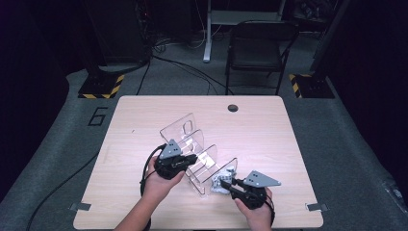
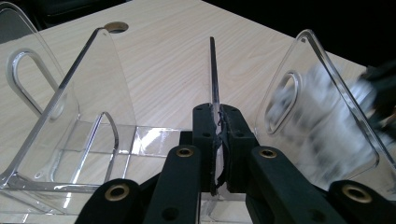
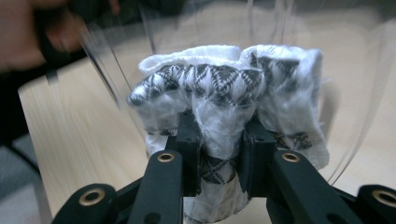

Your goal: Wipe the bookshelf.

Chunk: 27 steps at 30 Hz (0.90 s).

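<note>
A clear acrylic rack (image 1: pixel 185 130) with several upright dividers stands in the middle of the wooden table (image 1: pixel 134 125). My left gripper (image 1: pixel 192 159) is shut on the thin edge of one divider (image 2: pixel 213 70), and its jaws (image 2: pixel 216 122) pinch the plate between them. My right gripper (image 1: pixel 226 184) is shut on a bunched white cloth with a black woven pattern (image 1: pixel 225 174), held at the rack's near right end. In the right gripper view the cloth (image 3: pixel 219 88) bulges over the jaws (image 3: pixel 219 140). The cloth (image 2: pixel 313 116) shows blurred behind the right divider.
A round cable hole (image 1: pixel 233 108) sits near the table's far edge. A black chair (image 1: pixel 260 45) and stands with striped bases (image 1: pixel 101 86) are on the floor beyond. The tabletop (image 1: pixel 260 139) to the right of the rack is bare wood.
</note>
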{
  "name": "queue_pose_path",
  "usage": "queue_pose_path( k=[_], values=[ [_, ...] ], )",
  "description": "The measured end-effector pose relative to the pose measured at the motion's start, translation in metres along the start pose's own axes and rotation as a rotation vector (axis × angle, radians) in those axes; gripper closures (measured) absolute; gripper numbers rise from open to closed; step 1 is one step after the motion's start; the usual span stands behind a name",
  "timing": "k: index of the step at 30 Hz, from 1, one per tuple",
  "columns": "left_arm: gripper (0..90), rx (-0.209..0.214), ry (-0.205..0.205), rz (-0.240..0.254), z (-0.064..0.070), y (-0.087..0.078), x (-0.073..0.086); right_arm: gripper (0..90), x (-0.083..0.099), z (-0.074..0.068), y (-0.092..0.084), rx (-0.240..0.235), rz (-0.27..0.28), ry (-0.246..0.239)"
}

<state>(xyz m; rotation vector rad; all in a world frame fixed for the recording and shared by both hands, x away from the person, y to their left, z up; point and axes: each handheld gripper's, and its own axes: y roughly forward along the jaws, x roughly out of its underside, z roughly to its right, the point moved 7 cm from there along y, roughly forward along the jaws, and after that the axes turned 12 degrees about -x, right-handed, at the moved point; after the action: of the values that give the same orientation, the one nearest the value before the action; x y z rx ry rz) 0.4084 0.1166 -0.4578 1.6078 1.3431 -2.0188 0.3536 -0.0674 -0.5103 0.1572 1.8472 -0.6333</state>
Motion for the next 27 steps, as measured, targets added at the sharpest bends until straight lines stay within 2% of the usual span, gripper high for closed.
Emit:
queue_pose_path(
  k=[2, 3, 4, 5, 7, 10, 11, 15, 18, 20, 23, 24, 26, 27],
  values=[
    [85.7, -0.002, 0.005, 0.0, -0.001, 0.0, 0.0, 72.9, 0.019, 0.004, 0.014, -0.003, -0.084, 0.017],
    [85.7, -0.001, 0.004, -0.001, -0.001, 0.0, 0.0, 73.0, 0.022, 0.005, 0.016, 0.0, -0.094, 0.027],
    [85.6, -0.001, 0.004, 0.0, -0.001, 0.0, 0.0, 72.9, 0.023, 0.005, 0.015, -0.009, -0.107, 0.014],
    [85.6, 0.0, 0.009, 0.0, -0.001, 0.0, 0.0, 72.9, 0.02, 0.004, 0.014, -0.001, -0.108, 0.014],
    [85.3, 0.006, 0.011, -0.012, -0.001, 0.002, 0.001, 72.8, 0.006, -0.001, 0.008, 0.001, -0.053, 0.005],
    [85.6, -0.011, 0.063, -0.028, 0.003, 0.003, 0.002, 72.6, -0.02, -0.009, -0.006, -0.013, 0.011, -0.016],
    [85.8, -0.02, 0.074, -0.015, 0.004, 0.003, 0.003, 72.5, -0.024, -0.011, -0.008, -0.02, 0.013, 0.001],
    [85.9, -0.034, 0.06, -0.011, 0.002, 0.002, 0.004, 72.6, -0.036, -0.007, -0.006, -0.043, -0.041, 0.015],
    [86.0, -0.04, 0.054, -0.011, 0.003, 0.002, 0.004, 72.6, -0.032, -0.005, -0.005, -0.039, -0.017, 0.006],
    [86.0, -0.041, 0.052, -0.012, 0.003, 0.002, 0.004, 72.6, -0.019, -0.002, -0.002, -0.025, -0.001, -0.006],
    [86.0, -0.044, 0.047, -0.01, 0.003, 0.002, 0.004, 72.6, 0.005, 0.005, 0.01, -0.025, -0.073, 0.024],
    [86.0, -0.044, 0.046, -0.009, 0.003, 0.002, 0.004, 72.6, 0.009, 0.006, 0.012, -0.025, -0.082, 0.036],
    [86.1, -0.044, 0.047, -0.01, 0.003, 0.002, 0.004, 72.5, 0.007, 0.005, 0.011, -0.023, -0.093, 0.042],
    [86.0, -0.042, 0.046, -0.009, 0.003, 0.002, 0.004, 72.5, 0.001, 0.004, 0.008, -0.02, -0.087, 0.019]
  ],
)
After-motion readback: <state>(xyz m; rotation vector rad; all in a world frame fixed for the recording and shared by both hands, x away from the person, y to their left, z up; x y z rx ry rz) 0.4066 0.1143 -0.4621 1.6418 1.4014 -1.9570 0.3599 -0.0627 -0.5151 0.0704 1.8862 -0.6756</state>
